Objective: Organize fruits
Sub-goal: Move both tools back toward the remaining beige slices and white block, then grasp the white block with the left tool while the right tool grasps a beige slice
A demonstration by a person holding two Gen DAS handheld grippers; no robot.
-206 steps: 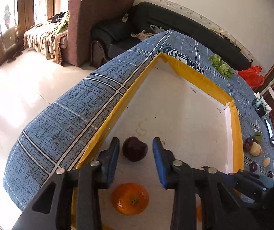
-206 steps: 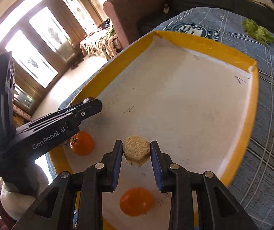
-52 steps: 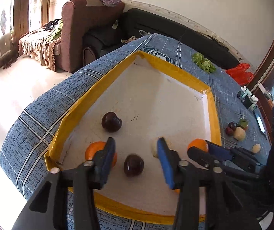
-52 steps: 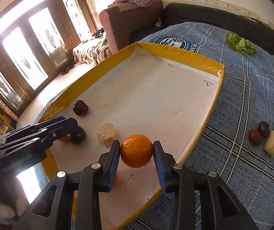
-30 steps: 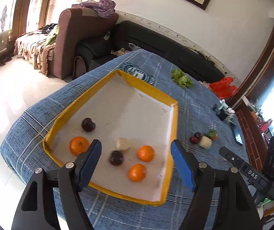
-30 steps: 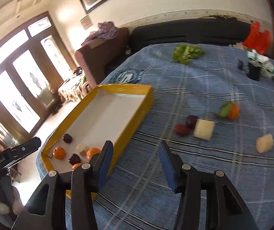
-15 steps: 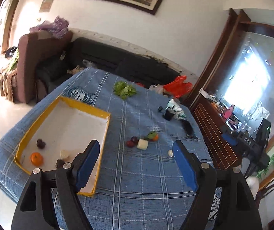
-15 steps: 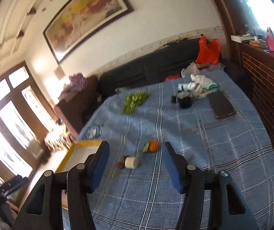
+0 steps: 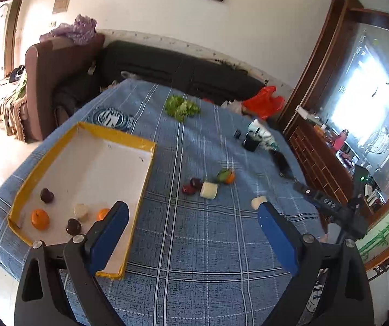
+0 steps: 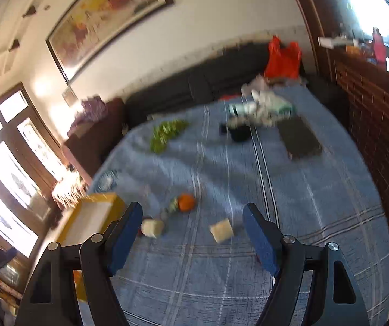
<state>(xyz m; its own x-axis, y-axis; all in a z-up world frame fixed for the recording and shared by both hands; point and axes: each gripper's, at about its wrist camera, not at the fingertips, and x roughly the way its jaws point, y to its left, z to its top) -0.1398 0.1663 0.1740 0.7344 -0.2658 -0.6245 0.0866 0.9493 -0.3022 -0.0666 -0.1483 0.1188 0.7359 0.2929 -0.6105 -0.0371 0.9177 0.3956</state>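
Above the blue plaid tablecloth (image 9: 194,233), the left gripper (image 9: 191,217) hangs well clear of the surface, tilted downward toward the middle of the table, its blue fingers (image 9: 107,233) spread wide with nothing between them; its jaws have just been opening. At the near left lies the yellow-rimmed tray (image 9: 66,141), holding two oranges (image 9: 40,219), two dark plums (image 9: 47,195) and a pale block (image 9: 81,211) at its near end. To the right of the tray, loose on the cloth, sit a dark plum (image 9: 196,182), a red fruit (image 9: 187,189) touching it, a pale cube (image 9: 208,190), and an orange with a green leaf (image 9: 226,176). Another pale chunk (image 9: 257,201) lies farther right, just beside the left gripper's right fingertip. The right gripper (image 10: 193,221) also points down at the cloth from above, jaws apart and empty, having just been opening; its view is blurred. Between its fingers appear a pale cube (image 10: 221,230), another pale piece (image 10: 153,227) and an orange (image 10: 186,202). Lettuce (image 9: 181,107) lies at the far side.
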